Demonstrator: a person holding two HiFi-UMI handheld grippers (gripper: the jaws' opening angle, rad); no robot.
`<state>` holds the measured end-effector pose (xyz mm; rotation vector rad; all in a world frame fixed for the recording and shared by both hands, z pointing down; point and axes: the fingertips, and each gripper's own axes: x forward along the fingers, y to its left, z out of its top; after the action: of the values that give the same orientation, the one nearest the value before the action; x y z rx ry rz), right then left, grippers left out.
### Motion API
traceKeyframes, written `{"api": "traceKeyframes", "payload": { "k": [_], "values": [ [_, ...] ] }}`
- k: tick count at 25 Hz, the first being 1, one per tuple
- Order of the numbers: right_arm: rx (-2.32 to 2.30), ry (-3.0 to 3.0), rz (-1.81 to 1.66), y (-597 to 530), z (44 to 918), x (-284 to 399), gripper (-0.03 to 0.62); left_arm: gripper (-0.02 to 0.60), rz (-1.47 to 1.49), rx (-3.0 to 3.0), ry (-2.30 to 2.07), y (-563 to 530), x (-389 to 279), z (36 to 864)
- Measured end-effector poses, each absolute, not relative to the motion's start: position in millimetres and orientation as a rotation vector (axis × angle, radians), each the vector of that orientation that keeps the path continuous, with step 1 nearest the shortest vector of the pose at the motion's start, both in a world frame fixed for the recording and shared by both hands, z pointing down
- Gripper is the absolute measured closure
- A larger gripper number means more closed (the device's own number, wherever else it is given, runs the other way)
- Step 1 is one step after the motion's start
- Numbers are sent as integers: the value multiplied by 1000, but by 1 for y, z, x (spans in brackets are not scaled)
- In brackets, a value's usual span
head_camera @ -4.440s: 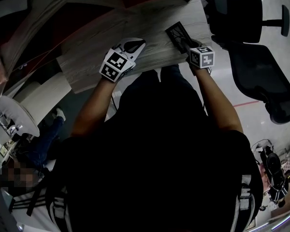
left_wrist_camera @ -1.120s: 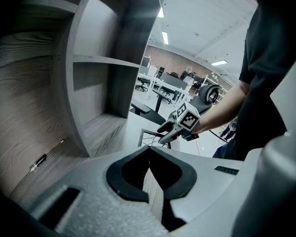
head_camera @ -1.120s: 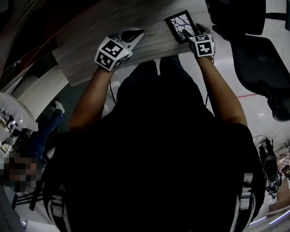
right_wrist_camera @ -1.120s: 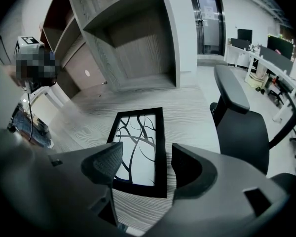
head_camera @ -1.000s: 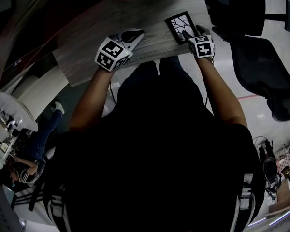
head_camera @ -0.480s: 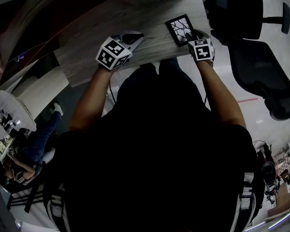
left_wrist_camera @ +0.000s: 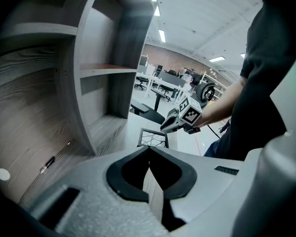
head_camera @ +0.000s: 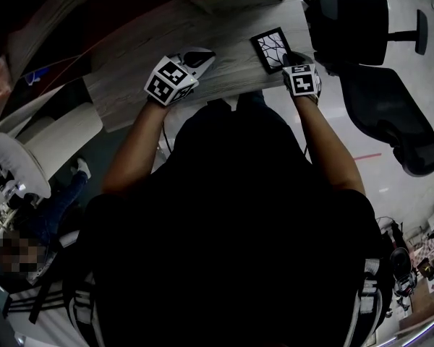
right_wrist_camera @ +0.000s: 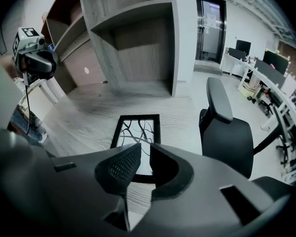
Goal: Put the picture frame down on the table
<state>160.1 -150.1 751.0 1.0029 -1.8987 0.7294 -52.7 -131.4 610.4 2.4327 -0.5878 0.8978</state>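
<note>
The black picture frame (head_camera: 270, 48) with a branch pattern lies flat on the grey wood table (head_camera: 224, 27) near its right end. It also shows as the frame (right_wrist_camera: 136, 137) and the frame (left_wrist_camera: 153, 138). My right gripper (head_camera: 291, 58) sits just behind the frame's near edge. Its jaws stand slightly apart with nothing between them, as the right gripper (right_wrist_camera: 145, 152) shows. My left gripper (head_camera: 199, 55) rests over the table's middle. Its jaw tips meet, empty, in the left gripper (left_wrist_camera: 149, 149) view.
A black office chair (head_camera: 376, 85) stands right of the table's end, close to the frame (right_wrist_camera: 227, 127). Grey shelving (right_wrist_camera: 138, 33) rises along the table's far side. A small pen (left_wrist_camera: 47, 164) lies on the table at the far left.
The frame, earlier tilted in my right gripper, now lies flat on the table. My right gripper has let go and drawn back a little. The left gripper has barely moved.
</note>
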Motion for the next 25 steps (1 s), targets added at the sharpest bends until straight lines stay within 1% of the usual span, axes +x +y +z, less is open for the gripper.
{"api": "traceKeyframes", "payload": {
  "k": [11, 25],
  "values": [
    [1101, -1893, 741, -137, 719, 161, 572, 565, 912, 2458, -580, -112, -79, 588],
    [1224, -1898, 661, -131, 666, 175, 585, 565, 847, 2521, -626, -95, -109, 563]
  ]
}}
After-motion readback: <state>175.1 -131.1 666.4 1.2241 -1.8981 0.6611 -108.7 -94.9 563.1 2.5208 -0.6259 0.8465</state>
